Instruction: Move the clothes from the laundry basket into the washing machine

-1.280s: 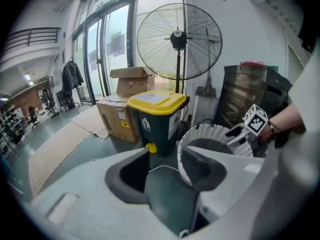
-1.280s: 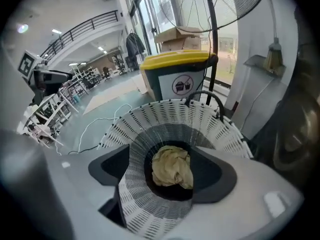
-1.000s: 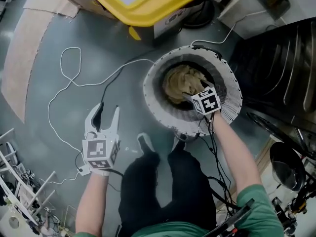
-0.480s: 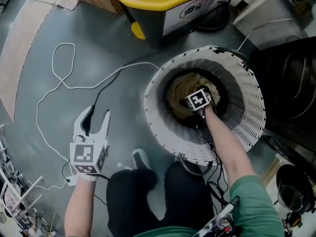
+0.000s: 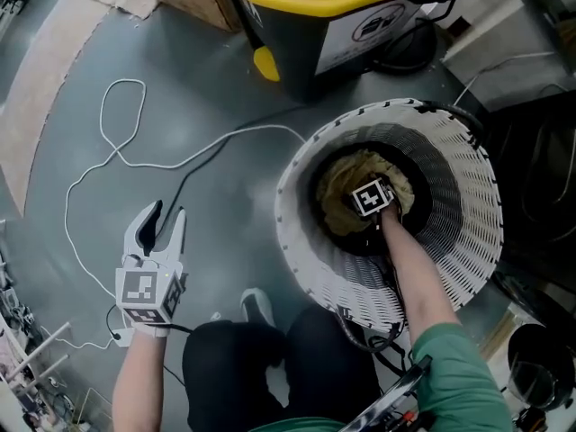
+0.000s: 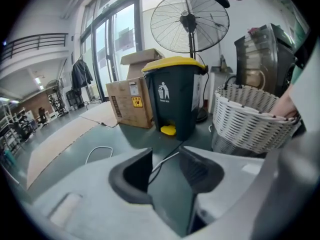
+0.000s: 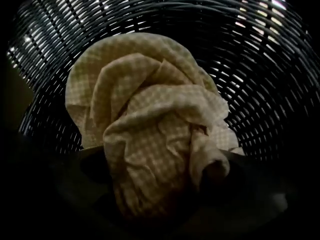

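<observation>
Head view looks almost straight down from up high, onto the floor and into the open top of the laundry basket. Left gripper view sits low over that floor and faces across it at the yellow-lidded bin, with the basket's outer wall on its right (head view shares both). Right gripper view is down inside the basket, really close on the checked cloth, which head view catches too.
</observation>
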Demonstrator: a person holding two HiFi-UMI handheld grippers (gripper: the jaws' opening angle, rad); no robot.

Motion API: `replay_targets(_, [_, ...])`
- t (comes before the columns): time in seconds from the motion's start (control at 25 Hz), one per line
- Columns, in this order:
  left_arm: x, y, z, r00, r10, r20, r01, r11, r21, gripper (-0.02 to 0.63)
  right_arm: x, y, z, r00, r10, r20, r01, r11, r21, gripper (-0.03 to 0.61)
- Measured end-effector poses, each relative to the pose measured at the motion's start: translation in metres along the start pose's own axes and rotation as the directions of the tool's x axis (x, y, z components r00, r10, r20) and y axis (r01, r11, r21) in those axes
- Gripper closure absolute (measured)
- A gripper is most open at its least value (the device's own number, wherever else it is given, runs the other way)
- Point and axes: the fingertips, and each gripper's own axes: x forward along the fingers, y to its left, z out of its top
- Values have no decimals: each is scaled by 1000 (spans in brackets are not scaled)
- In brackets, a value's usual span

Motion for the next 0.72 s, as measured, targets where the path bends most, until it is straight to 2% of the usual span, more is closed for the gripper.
replay_targets(0.04, [-3,-1,2,1000,0,2,0,1000,-2,452,-2,-1,5,1000,-8,17,8,1000,-22,131])
replay_targets(0.12, [-10,-5,7,1000,-9,2,9,1000,1,460,-9,-1,6,1000,-16,6,16,998,-57,333])
replay_targets(0.16, [-13,-7,9,1000,-13,0,13,1000,4,465,-13,2,4,1000,-3,-10,2,998,-64,365])
replay_targets(0.24, [-21,-10,14,1000,-16,-2,16,1000,6,466,-24,8,-2,998,26,-52,-29,998,-62,392])
replay_targets(0.36, [-36,-8,23,1000,-9,1,9,1000,-14,471,-53,17,-12,995,11,-101,-16,999,-45,404])
replay_targets(0.44, [-51,-6,30,1000,-3,-8,3,999,-39,472,-76,38,-7,997,56,-59,-58,998,-30,405])
replay_targets(0.52, [-68,-8,41,1000,-6,-18,5,999,-51,472,-103,58,6,994,105,23,-104,994,-43,405])
replay_targets(0.72, [-111,-17,92,999,-36,-27,35,999,-21,474,-199,70,34,984,77,162,-72,997,-40,405])
